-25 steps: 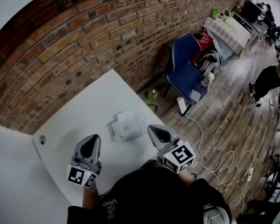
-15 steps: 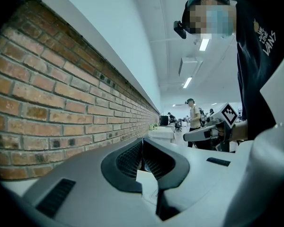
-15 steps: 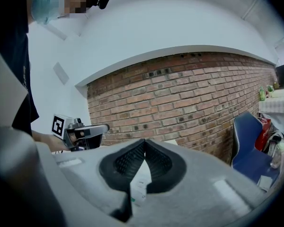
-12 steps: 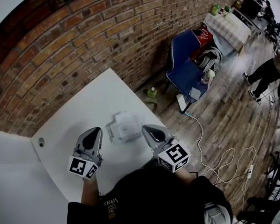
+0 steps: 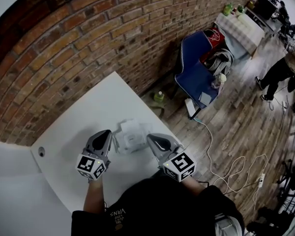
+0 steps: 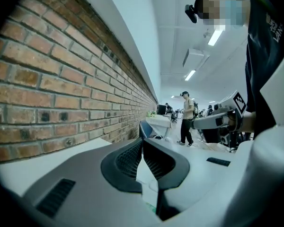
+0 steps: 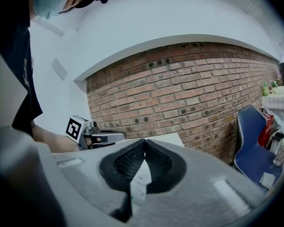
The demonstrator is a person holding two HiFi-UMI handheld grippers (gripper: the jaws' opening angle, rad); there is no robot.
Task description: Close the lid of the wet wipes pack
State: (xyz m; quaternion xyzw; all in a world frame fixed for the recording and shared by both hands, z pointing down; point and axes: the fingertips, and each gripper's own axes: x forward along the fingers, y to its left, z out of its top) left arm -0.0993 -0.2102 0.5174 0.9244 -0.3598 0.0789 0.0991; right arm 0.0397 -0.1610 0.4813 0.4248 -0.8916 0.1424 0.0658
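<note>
- The brick wall [image 5: 88, 38] runs behind the tabletop [image 5: 83, 117], and a wooden floor [image 5: 236, 127] lies along the tabletop's right edge.
- A blue chair [image 5: 194, 80] stands on the floor by the wall, with bags heaped against its back.
- Only the head view shows the white tabletop whole. It has a small round fitting [image 5: 41, 151] near its left corner.
- The left gripper [image 5: 105, 134] hangs over the tabletop just beside the pack's left side. Its own view shows the jaw tips pressed together with nothing gripped.
- The right gripper [image 5: 151, 137] sits just beside the pack's right side, at the tabletop's right edge. Its jaws are likewise closed tip to tip and empty.
- Each gripper view catches the other gripper across the pack, marker cube included. The left gripper view also shows a person [image 6: 186, 117] standing far down the room.
- The wet wipes pack [image 5: 132, 135] lies flat between the two grippers, close to the right edge and toward the near corner. It is white and squarish with a raised panel on top. I cannot tell whether the lid is up or down, and no wipes show.
- Through the gap under each pair of jaws a white sliver of the pack shows. In the right gripper view it carries small green print.
- A green bottle [image 5: 159, 97] stands on the floor by the wall.
</note>
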